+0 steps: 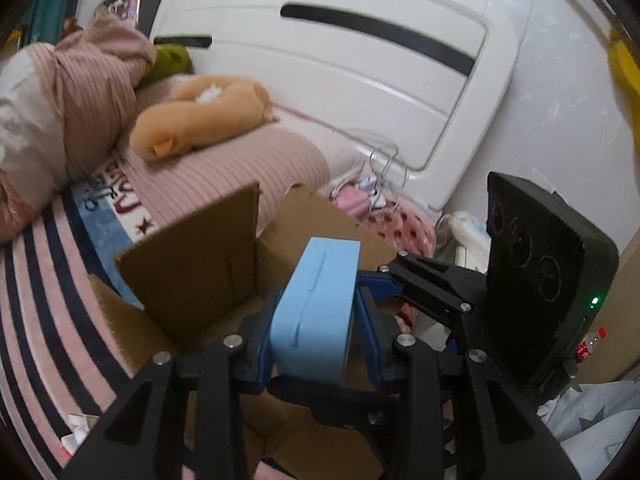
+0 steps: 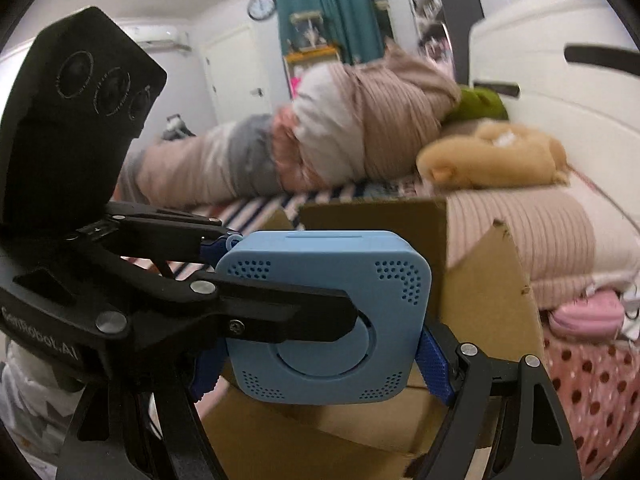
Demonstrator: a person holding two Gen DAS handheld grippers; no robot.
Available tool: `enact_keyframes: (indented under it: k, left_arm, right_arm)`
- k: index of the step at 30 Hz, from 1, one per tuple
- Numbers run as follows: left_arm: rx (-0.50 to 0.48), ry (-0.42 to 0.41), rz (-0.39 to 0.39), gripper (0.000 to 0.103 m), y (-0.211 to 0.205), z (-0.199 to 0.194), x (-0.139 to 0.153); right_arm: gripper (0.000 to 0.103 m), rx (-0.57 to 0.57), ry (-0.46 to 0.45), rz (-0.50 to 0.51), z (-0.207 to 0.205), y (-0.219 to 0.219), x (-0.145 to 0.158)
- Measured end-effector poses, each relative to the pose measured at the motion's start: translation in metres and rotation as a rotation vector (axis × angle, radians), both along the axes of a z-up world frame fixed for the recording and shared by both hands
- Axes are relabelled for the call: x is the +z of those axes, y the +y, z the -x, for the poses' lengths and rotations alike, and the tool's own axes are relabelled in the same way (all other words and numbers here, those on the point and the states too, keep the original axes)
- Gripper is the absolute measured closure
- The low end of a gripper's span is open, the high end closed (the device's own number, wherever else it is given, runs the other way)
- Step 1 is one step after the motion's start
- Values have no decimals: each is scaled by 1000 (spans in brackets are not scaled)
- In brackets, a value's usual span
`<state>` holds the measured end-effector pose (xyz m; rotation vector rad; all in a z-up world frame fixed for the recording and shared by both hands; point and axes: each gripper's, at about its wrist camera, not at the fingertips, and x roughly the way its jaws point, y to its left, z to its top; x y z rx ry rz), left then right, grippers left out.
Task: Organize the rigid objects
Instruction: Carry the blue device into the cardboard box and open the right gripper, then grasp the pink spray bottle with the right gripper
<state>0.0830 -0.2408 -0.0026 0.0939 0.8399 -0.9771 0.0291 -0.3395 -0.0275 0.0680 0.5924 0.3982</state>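
Left hand-held gripper (image 1: 316, 320): jaws closed onto the two broad faces of the blue box (image 1: 314, 304), a flat light-blue plastic unit with rounded corners and perforated vent patterns; blue pads (image 1: 370, 336) pressed against both sides, box carried clear of any surface. Orientation of item: held on edge, thin dimension spanning the jaws, long axis running forward and slightly up along the fingers, narrow top edge with a slot facing away from the wrist. Right hand-held gripper (image 2: 320, 360): jaws spread wide, one blue finger (image 2: 434, 364) at either lower corner of the same blue box (image 2: 326, 316), whose broad face fills its view; whether those pads touch the box cannot be told, and it appears to carry none of the weight. Nearer hand: the left, already in possession. Destination, as judged: the open cardboard box (image 1: 192, 276), flaps raised, standing on the bed (image 1: 44, 280) directly ahead of and below the held item; visible part of the interior looks bare. Decisive relation: blue box poised above the opening, so release calls for lowering edge-first between the upright flaps. Surroundings: plush toy (image 1: 200, 118) and bundled bedding beyond the carton, well apart
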Motion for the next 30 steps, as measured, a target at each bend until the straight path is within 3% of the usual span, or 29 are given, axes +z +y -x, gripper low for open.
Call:
enact_keyframes:
  k: [3,7,15,20,24,30]
  left_arm:
    - [6,0,-38,65,-7,-3,-6]
    - [25,-15,-52,39,-8,-7,-9]
    - [98,-42,9,38,27,0,11]
    - [245,-97,43,37,83,12,31]
    - [400,-187,16,27,150,28,42]
    - [577,-191,-21,26,245,45,20]
  right_arm:
    - [25,-20,37,23,-6,-4,-9]
    - [10,-33,31,30,-1,-2,-9]
    - [8,-53,23,84,9,11,-2]
    - [8,-38,-63,43,23,24,20]
    - [8,48,-134,-24,33,52,45]
    - [8,206,-128,-38,34,127,49]
